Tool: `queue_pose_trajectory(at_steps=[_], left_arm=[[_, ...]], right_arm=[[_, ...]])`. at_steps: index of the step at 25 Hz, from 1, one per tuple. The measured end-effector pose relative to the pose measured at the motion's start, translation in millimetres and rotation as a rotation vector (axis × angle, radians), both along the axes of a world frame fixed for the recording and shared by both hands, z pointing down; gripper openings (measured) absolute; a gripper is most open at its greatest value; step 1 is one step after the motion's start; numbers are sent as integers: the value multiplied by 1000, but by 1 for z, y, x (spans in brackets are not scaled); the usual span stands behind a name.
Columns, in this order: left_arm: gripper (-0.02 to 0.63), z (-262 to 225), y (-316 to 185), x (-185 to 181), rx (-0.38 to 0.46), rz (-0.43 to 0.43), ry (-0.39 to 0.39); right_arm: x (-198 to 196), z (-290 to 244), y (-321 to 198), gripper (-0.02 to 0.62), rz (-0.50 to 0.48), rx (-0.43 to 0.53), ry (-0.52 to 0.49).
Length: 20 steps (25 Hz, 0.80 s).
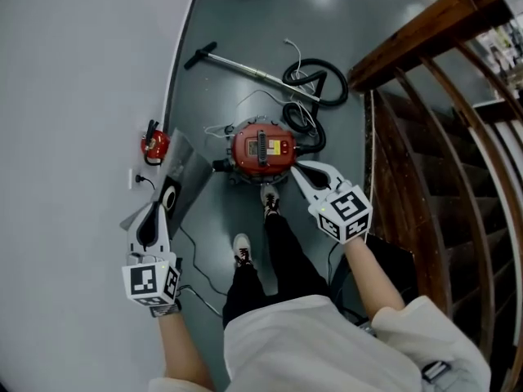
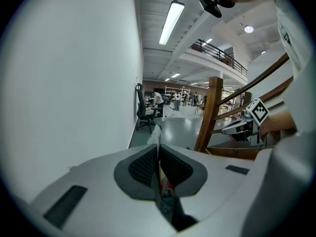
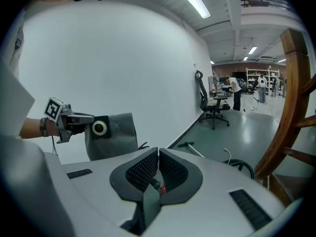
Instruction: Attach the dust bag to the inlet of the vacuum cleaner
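On the floor (image 1: pixel 245 72) at twelve o'clock sits the vacuum cleaner (image 1: pixel 261 149); the dust bag (image 1: pixel 186 170) hangs at its nine o'clock, pinched in the left gripper (image 1: pixel 161 207). The right gripper (image 1: pixel 299 168), closed and empty, is nearer.

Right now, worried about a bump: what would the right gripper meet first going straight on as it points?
The right gripper, shut and empty, aims low: likely the floor by the wand, near the foot of the white wall. Depth is unclear.
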State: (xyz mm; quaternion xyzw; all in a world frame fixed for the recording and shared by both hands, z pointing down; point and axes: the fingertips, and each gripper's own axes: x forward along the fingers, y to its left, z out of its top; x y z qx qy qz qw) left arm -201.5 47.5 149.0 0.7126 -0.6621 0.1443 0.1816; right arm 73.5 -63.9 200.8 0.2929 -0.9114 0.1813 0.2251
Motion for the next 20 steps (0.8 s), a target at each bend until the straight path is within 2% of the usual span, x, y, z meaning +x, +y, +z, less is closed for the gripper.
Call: queue_pose_trajectory(at_steps=[10, 17, 20], left_arm=[[23, 47, -16, -14, -29, -50, 28], [23, 77, -27, -28, -26, -138, 67], [23, 91, -28, -29, -42, -144, 64]], right_arm=[[-14, 45, -20, 31, 6, -83, -5], [-16, 78, -28, 31, 23, -120, 13], [-17, 94, -29, 31, 29, -141, 24]])
